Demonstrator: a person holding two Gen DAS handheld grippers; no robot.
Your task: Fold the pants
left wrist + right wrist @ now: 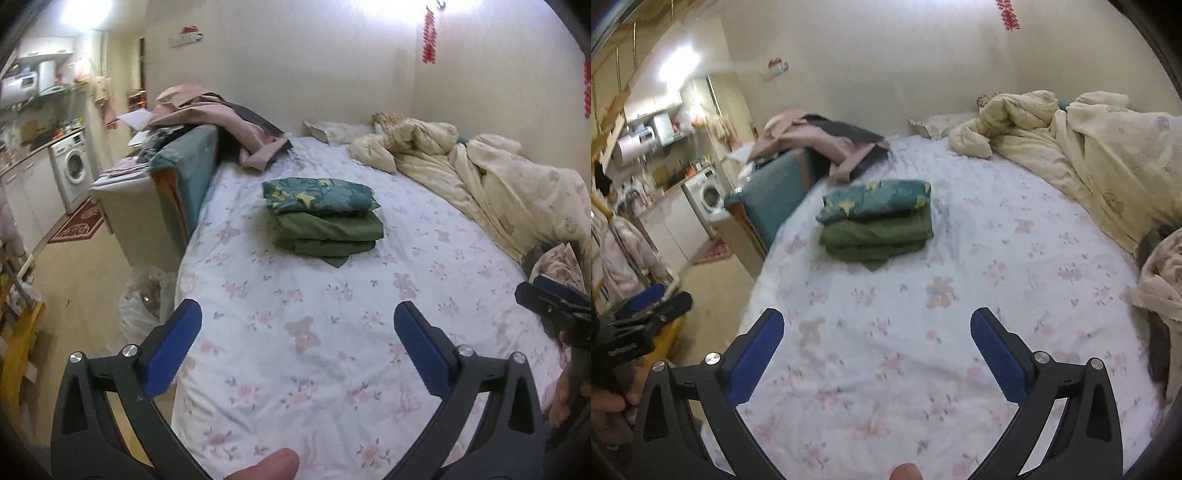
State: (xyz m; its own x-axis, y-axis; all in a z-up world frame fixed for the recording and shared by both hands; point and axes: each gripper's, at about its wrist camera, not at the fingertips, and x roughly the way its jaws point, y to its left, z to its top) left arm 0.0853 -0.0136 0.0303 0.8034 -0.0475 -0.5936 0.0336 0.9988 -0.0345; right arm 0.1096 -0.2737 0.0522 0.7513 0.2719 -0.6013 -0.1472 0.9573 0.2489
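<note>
A stack of folded pants lies on the bed sheet [295,350]: a teal patterned pair [317,194] on top of olive green pairs [330,236]. The stack also shows in the right wrist view, teal pair [875,201] over green pairs [877,236]. My left gripper [297,325] is open and empty above the near part of the sheet, well short of the stack. My right gripper [877,328] is open and empty, also short of the stack. Each gripper shows at the edge of the other's view, the right gripper [550,301] and the left gripper [646,306].
A cream duvet [480,173] is bunched along the bed's far right. Pink and dark clothes [221,118] lie heaped at the far left corner over a teal piece of furniture [188,170]. A patterned cloth [1163,273] lies at the right edge. The floor and a washing machine [74,166] are to the left.
</note>
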